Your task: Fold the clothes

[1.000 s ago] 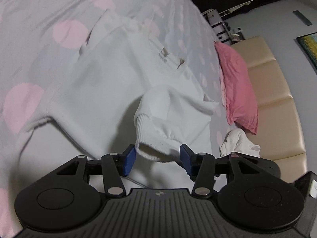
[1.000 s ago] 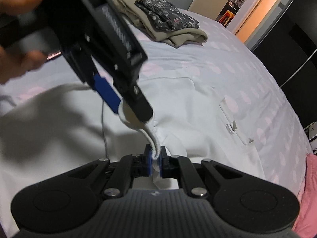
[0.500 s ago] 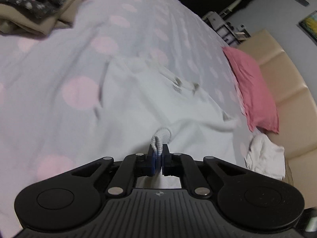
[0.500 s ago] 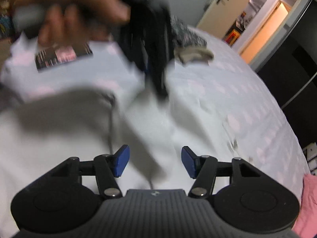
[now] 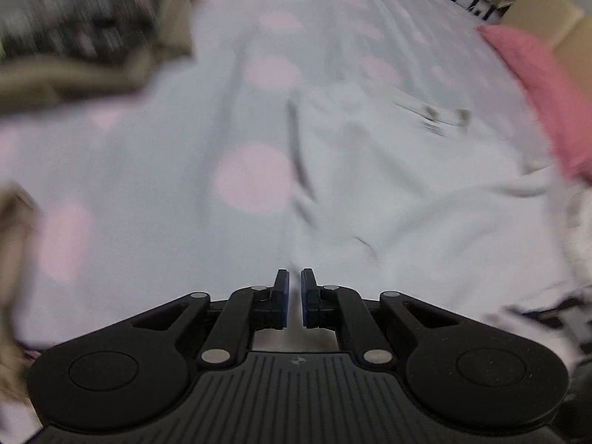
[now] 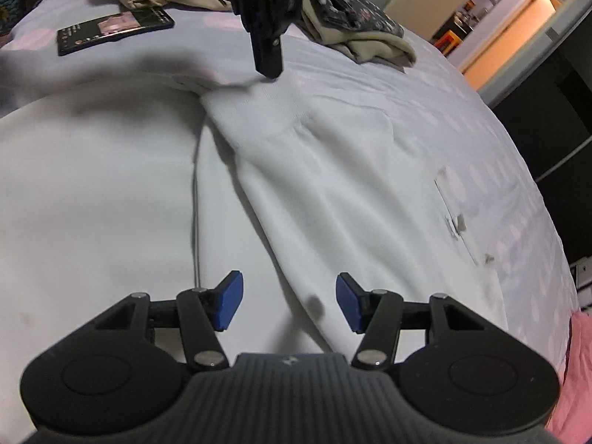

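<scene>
- Left gripper: blue pads drawn narrow, only a slim gap between them; left wrist view badly motion-blurred.
- Seen from the right wrist camera, left gripper pointing down, tip touching the far edge of the sleeve cuff; possibly pinching a bit of the ribbing, but cannot tell from either view.
- Right gripper: spread wide, holding nothing, hovering low over the sleeve.
- White sweatshirt lying flat on the bed, filling most of the right wrist view; same garment ahead and to the right of the left gripper's pads.
- Sleeve laid diagonally across the sweatshirt's body, running from between the right gripper's pads up to the cuff near the garment's far edge.
- Thin grey cord lying on the white fabric just left of the sleeve.
- Small tags at the sweatshirt's right side.
- Underneath everything, a lavender bedsheet with pale pink dots.
- At the far end of the bed, a folded beige garment with a dark floral garment on top (smeared in the left wrist view).
- Dark printed card flat on the sheet, well apart from the cuff.
- Pink pillow at the right edge of the bed.
</scene>
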The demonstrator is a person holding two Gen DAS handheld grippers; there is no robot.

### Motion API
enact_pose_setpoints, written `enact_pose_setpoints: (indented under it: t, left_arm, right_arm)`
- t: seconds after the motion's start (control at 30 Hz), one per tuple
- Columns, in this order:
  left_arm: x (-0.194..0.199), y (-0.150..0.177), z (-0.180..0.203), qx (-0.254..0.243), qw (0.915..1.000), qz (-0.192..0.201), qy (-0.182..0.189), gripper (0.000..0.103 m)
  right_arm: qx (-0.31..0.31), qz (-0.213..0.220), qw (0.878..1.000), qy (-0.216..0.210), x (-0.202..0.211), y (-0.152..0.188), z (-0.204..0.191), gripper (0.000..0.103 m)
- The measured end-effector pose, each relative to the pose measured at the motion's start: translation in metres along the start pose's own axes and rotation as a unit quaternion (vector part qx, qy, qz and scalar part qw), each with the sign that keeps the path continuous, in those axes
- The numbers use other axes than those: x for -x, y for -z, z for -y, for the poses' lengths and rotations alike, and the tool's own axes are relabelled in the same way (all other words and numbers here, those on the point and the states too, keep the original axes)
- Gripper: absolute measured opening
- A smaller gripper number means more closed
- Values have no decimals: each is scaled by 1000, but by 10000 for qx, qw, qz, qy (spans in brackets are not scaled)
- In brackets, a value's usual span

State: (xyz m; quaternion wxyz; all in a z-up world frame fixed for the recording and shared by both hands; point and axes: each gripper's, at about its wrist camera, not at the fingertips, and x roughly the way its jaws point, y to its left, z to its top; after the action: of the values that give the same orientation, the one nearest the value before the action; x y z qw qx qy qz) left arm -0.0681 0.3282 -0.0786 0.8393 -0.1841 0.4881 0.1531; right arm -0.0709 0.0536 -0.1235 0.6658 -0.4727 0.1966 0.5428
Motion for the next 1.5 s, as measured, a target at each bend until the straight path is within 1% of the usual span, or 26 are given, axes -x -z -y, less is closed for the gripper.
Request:
enact_pose_setpoints:
  t: [0.07,0.1,0.13,0.17,0.23,0.33,0.37,0.4,0.53,0.57,0.6,0.63,0.77,0.83,0.87,0.9,0.97,1.0,1.03,1.1,1.2,1.23,1.3,1.37,1.47,1.5]
  left_arm:
    - [15,-2,10,-409,9970,492,-444,4]
    - [24,-2,18,-615,9945,771,-361,4]
    - [32,-2,27,-838,9913,1003,-129,8]
    - [36,-1,38,-1076,9876,1132,167,18]
    - [33,3,60,-1501,9805,1146,550,23]
    - [8,14,89,-1906,9750,760,849,23]
    - [-3,18,96,-2008,9735,590,926,23]
    - [-13,24,100,-2117,9723,385,911,23]
    - [-50,41,94,-2184,9725,-382,708,22]
    - [-57,44,91,-2160,9726,-537,677,22]
    - [-56,43,86,-2064,9739,-552,767,22]
    - [-56,43,81,-1967,9751,-573,849,22]
    - [-52,43,78,-1803,9772,-695,879,22]
    - [-49,44,80,-1873,9759,-740,834,22]
    - [-48,41,79,-1854,9761,-776,830,22]
    - [-47,39,78,-1834,9762,-813,826,22]
    - [-46,36,75,-1777,9766,-870,849,22]
    - [-46,35,73,-1760,9765,-880,874,22]
    - [-44,35,71,-1736,9768,-860,909,22]
    - [-39,35,68,-1689,9775,-804,978,22]
    - [-23,28,61,-1649,9792,-475,1080,22]
    - [-15,25,57,-1624,9798,-291,1129,22]
    - [-5,16,45,-1491,9822,-35,1144,22]
    - [-3,10,33,-1263,9869,-35,1004,22]
    - [-10,12,20,-1054,9908,-303,796,25]
    - [-13,15,21,-1139,9904,-357,694,25]
  right_arm:
    - [-220,51,9997,91,2,4,14,58]
    - [-369,49,9992,138,1,7,23,58]
    - [-542,52,9983,190,1,12,34,58]
    - [-731,45,9970,254,1,19,47,58]
    - [-1018,-2,9937,469,0,35,75,58]
    - [-1603,-78,9820,993,-8,68,122,55]
    - [-1904,-85,9749,1151,-10,80,138,45]
    - [-2200,-90,9671,1274,-11,90,153,41]
    - [-3314,32,9272,1745,-17,125,202,39]
    - [-3519,68,9177,1841,-19,131,210,44]
    - [-3721,104,9077,1935,-20,136,217,53]
    - [-3922,139,8972,2028,-22,142,225,56]
    - [-4669,271,8522,2345,-30,163,254,57]
    - [-4930,302,8370,2355,-36,166,260,56]
    - [-5069,298,8323,2224,-40,167,262,53]
    - [-5100,249,8421,1733,-49,167,261,51]
    - [-4872,102,8727,293,-73,161,254,52]
    - [-4584,101,8887,61,-79,154,246,58]
    - [-4338,139,9007,206,-78,148,238,59]
    - [-4203,148,9067,311,-77,141,231,60]
    - [-4188,228,9070,374,-67,137,230,58]
    - [-4103,243,9106,438,-63,134,228,58]
    - [-3648,229,9288,610,-50,121,215,59]
    - [-3163,245,9465,591,-34,105,197,59]
    - [-2865,344,9572,230,-15,84,167,59]
    - [-2771,320,9603,94,-11,77,157,59]
